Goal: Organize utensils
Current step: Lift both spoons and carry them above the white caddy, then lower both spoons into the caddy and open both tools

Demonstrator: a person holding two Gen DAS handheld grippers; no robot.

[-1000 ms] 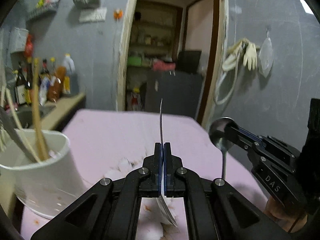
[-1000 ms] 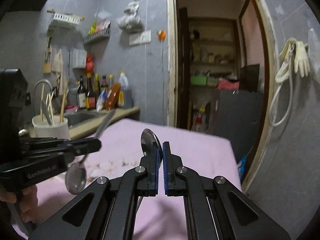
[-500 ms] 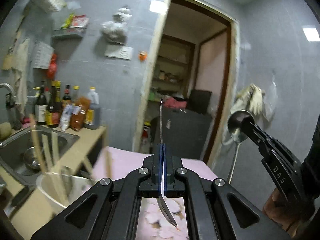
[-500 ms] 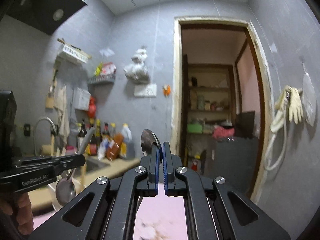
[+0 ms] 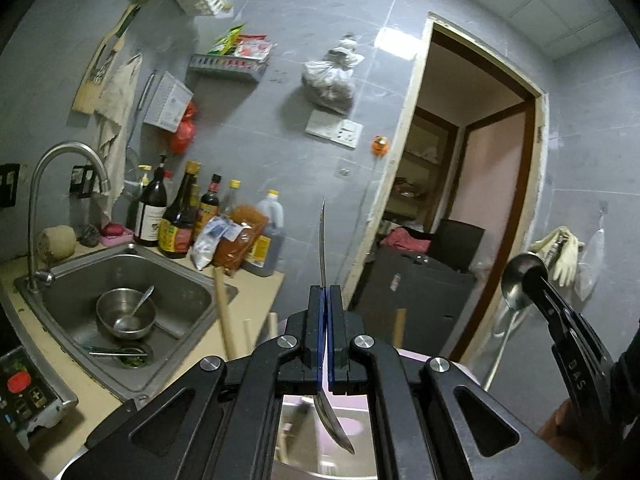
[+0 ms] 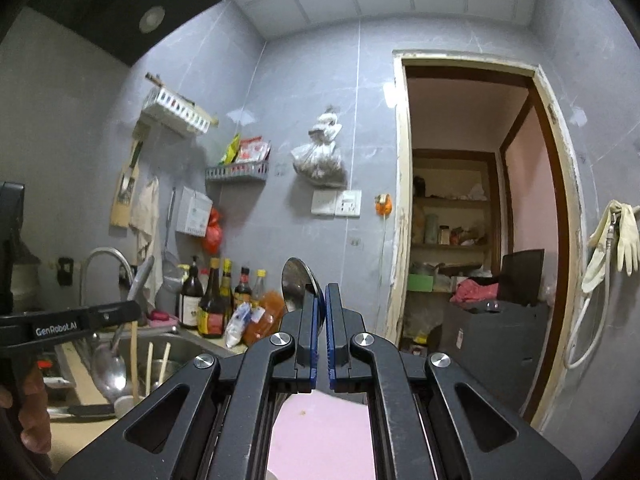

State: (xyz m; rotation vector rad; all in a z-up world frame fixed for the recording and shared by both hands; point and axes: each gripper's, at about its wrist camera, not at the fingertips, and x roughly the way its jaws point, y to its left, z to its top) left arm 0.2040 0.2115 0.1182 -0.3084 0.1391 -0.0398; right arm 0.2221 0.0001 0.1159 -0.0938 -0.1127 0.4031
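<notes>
Both tongs closed, each gripping a metal spoon, held up in the air above the pink worktop.

Left tongs pinch the left spoon around mid-handle. Seen edge-on from the left wrist view: thin handle runs up and away, bowl hangs down toward the camera under the jaws. Long axis roughly upright, slightly tilted. In the right wrist view the same spoon shows its bowl low and its handle tip high, beside the faucet.

Right tongs clamp the right spoon just under its bowl. Bowl sticks up above the fingertips, handle drops below out of sight. In the left wrist view that spoon has bowl up, handle hanging down, long axis near vertical.

Likely reason for the grips: spoons kept steep so they can drop end-first into the white utensil holder, where wooden chopsticks already stand. Holder sits low at left, mostly hidden. Spoons well apart, no contact.

Judgement: carry phase, neither spoon placed yet.
</notes>
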